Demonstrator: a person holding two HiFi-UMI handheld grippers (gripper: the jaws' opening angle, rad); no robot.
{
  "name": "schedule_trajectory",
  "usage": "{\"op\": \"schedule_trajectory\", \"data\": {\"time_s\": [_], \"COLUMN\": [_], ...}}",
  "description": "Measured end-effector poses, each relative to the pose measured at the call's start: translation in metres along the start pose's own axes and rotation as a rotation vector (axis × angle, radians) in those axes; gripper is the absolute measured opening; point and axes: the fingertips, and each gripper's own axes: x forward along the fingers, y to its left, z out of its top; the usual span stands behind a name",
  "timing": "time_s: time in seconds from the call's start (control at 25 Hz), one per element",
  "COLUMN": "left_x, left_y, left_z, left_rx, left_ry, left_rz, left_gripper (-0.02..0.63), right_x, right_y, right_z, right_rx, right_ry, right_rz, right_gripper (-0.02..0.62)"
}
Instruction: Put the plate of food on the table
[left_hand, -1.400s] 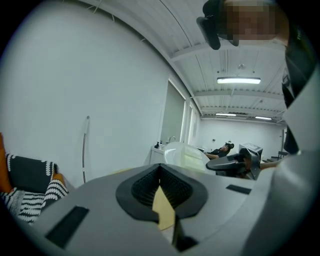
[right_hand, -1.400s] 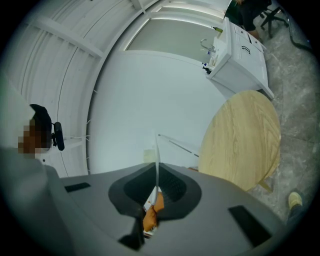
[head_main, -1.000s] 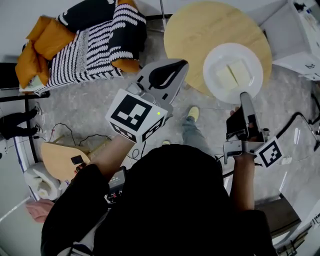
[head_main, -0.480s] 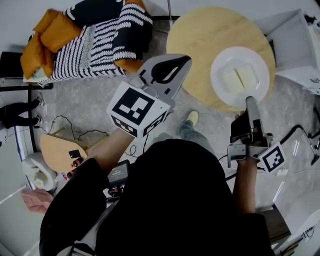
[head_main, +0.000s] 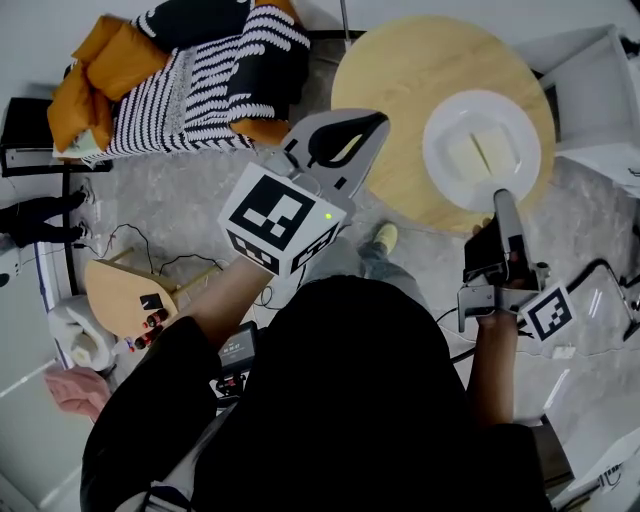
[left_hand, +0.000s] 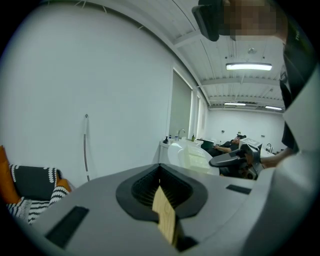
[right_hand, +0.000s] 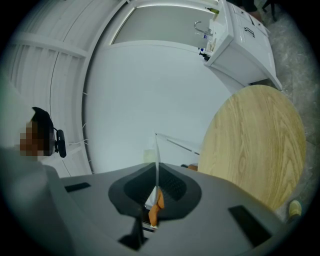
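A white plate (head_main: 482, 150) with two pale slabs of food lies flat over the near right part of the round wooden table (head_main: 410, 80). Whether it touches the top, I cannot tell. My right gripper (head_main: 503, 196) is shut on the plate's near rim. In the right gripper view the plate (right_hand: 156, 150) shows edge-on as a thin white line between the closed jaws, with the table (right_hand: 255, 145) to the right. My left gripper (head_main: 377, 121) hangs shut and empty at the table's left edge, its marker cube (head_main: 280, 220) toward me. The left gripper view shows its jaws together.
A seat with black-and-white striped and orange cushions (head_main: 190, 70) stands at the far left. A white cabinet (head_main: 590, 90) sits right of the table. A small wooden stool (head_main: 120, 295), cables and another person's hand (head_main: 75, 385) are at the lower left. My shoe (head_main: 385, 237) is below the table.
The plate and my right gripper have drifted slightly to the right over the table. My left gripper has barely moved. The hand at the lower left has shifted.
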Motion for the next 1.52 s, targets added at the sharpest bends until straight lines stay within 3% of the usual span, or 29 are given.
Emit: {"op": "schedule_trajectory", "data": {"time_s": [0.52,1.08,1.32,1.52], "left_x": [0.004,0.017,0.025,0.061], "left_y": [-0.007,-0.003,0.010,0.046], "left_z": [0.010,0.028,0.030,0.013], "left_rx": [0.012,0.021,0.008,-0.026], "left_ry": [-0.020,-0.048,-0.059,-0.030], "left_rz": [-0.024,-0.096,-0.122,-0.151], "left_gripper": [0.008,0.008,0.008,0.008], "right_x": [0.005,0.004,0.015,0.049], "right_y": [0.010,0.016,0.014,-0.013], "right_z": [0.000,0.006,0.005,0.010], "right_rx": [-0.010,-0.024,-0.024,-0.005], "right_ry": [-0.006,-0.069,-0.090,-0.097], "right_rz": [0.025,-0.015,-0.034,-0.089], "right_gripper": [0.017,0.017,0.017,0.017]}}
